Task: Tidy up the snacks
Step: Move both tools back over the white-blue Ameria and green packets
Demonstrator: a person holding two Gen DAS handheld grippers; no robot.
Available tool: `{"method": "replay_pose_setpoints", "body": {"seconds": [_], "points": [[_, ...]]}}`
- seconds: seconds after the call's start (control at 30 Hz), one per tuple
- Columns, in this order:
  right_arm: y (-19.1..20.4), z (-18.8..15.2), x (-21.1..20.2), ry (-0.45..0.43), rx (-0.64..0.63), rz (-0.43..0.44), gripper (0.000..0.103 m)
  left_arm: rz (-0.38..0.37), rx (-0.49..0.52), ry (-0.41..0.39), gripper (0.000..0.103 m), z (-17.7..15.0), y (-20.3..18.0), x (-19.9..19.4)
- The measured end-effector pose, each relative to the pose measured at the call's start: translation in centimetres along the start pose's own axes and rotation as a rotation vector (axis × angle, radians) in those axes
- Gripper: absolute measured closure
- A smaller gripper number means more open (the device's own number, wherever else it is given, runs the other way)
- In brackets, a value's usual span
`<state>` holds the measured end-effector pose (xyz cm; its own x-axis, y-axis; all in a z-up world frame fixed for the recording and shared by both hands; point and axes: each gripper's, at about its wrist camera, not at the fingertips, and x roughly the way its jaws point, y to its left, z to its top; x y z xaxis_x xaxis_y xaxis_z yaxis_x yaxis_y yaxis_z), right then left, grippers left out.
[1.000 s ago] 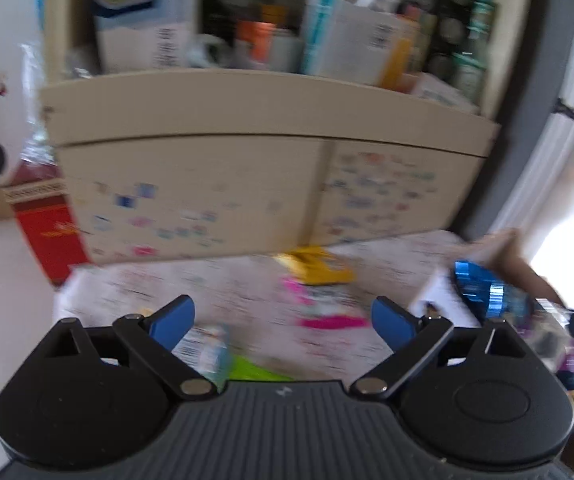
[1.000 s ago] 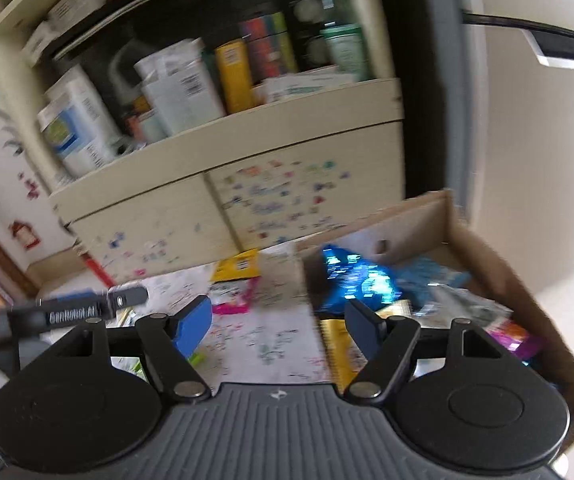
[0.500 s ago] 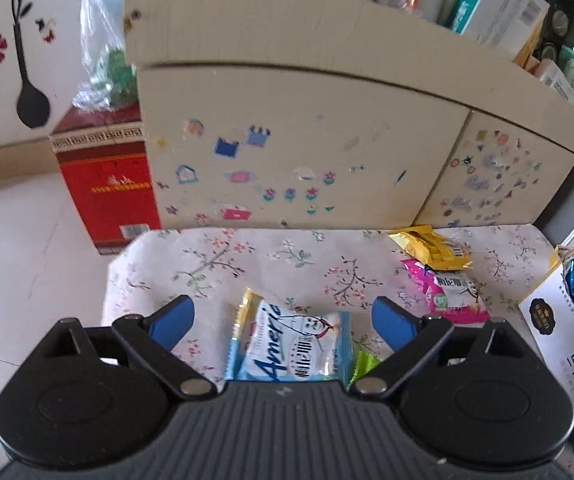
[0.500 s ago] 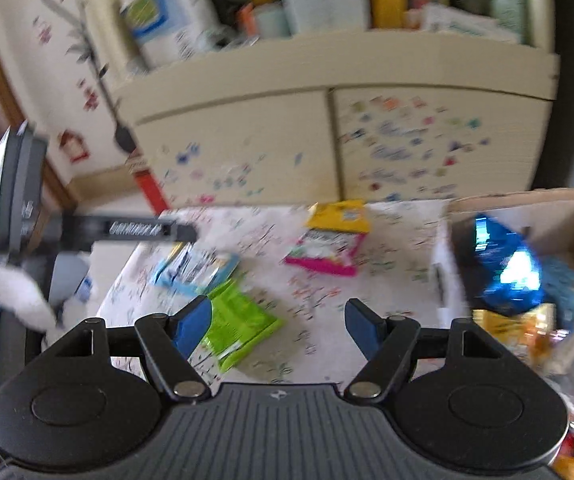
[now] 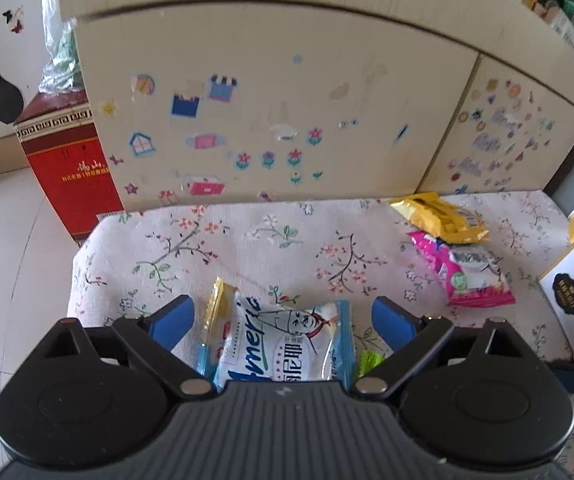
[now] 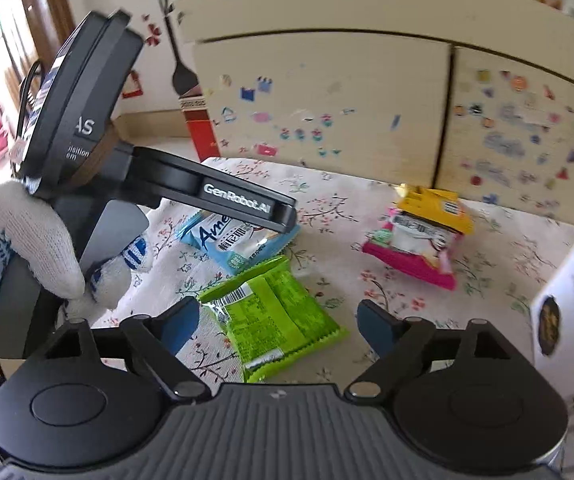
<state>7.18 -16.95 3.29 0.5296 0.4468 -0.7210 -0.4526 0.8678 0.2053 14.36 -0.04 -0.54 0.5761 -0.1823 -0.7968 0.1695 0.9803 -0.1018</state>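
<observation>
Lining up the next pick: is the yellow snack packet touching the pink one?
Touching. In the right wrist view the yellow packet lies on the far end of the pink packet, overlapping it; the left wrist view shows the same overlap, no cloth between.

Glossy plastic snack packets [image 5: 283,344] lie on matt cloth [image 5: 271,236] (floral print).

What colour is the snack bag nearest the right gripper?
Bright green, the snack bag; it shows best in the right wrist view, lying between the right gripper's open fingers.
</observation>
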Motion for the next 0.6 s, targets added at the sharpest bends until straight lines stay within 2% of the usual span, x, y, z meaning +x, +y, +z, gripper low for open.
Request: {"method": "replay_pose_setpoints", "body": {"seconds": [0.33,0.47,0.6], "points": [[0.0,0.0,2.9,0.006,-0.090,0.019,0.003,0.006,0.047,0.027,0.008,-0.6,-0.3,1.5],[0.4,-0.3,4.1,0.023,-0.126,0.011,0.003,0.019,0.114,0.032,0.001,-1.0,-1.1,1.9],[1.3,-0.8,4.6,0.020,-0.194,-0.017,0.000,0.012,0.109,0.038,0.000,-1.0,-1.1,2.0]]}}
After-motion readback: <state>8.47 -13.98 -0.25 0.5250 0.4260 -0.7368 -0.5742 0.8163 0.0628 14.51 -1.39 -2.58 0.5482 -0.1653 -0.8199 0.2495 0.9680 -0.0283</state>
